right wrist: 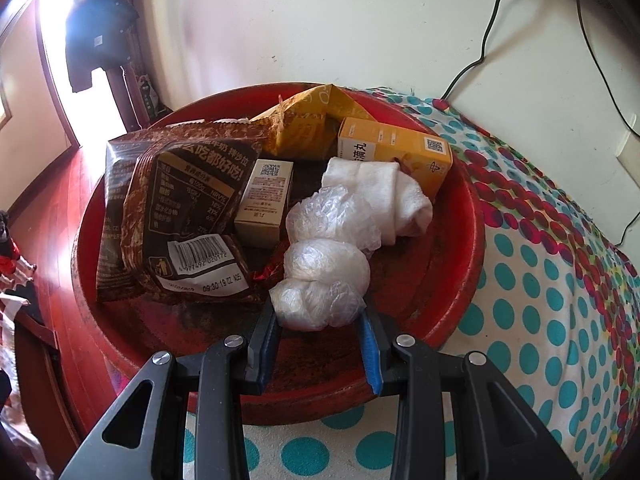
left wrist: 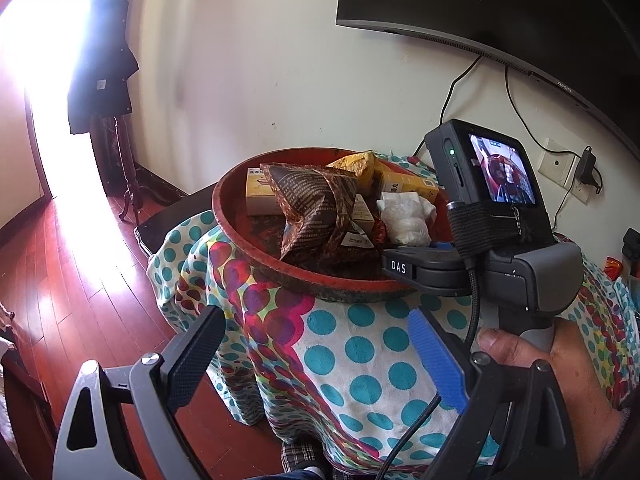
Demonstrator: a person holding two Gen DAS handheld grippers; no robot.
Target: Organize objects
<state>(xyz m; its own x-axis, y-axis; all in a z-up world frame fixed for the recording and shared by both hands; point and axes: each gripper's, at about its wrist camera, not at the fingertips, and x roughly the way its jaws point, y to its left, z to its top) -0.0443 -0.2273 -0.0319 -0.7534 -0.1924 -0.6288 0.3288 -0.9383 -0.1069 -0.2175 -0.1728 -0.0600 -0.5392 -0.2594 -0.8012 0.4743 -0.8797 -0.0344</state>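
A round red tray [right wrist: 460,240] on the spotted cloth holds brown snack packets [right wrist: 180,208], a yellow packet [right wrist: 312,120], an orange box [right wrist: 392,148], a small beige box [right wrist: 264,200] and a white cloth roll [right wrist: 392,196]. A knotted clear plastic bundle [right wrist: 324,268] lies in the tray. My right gripper [right wrist: 320,320] is shut on its near end, with a pad on each side. In the left wrist view the same tray [left wrist: 240,216] sits further back. My left gripper [left wrist: 316,356] hangs open over the cloth's front edge with nothing in it.
The table cloth [left wrist: 360,344] drapes over the table's front and left sides. A television [left wrist: 480,0] hangs on the wall, with cables and a wall socket [left wrist: 560,164] below it. A coat stand [left wrist: 104,60] is at the far left on the red wood floor [left wrist: 72,260].
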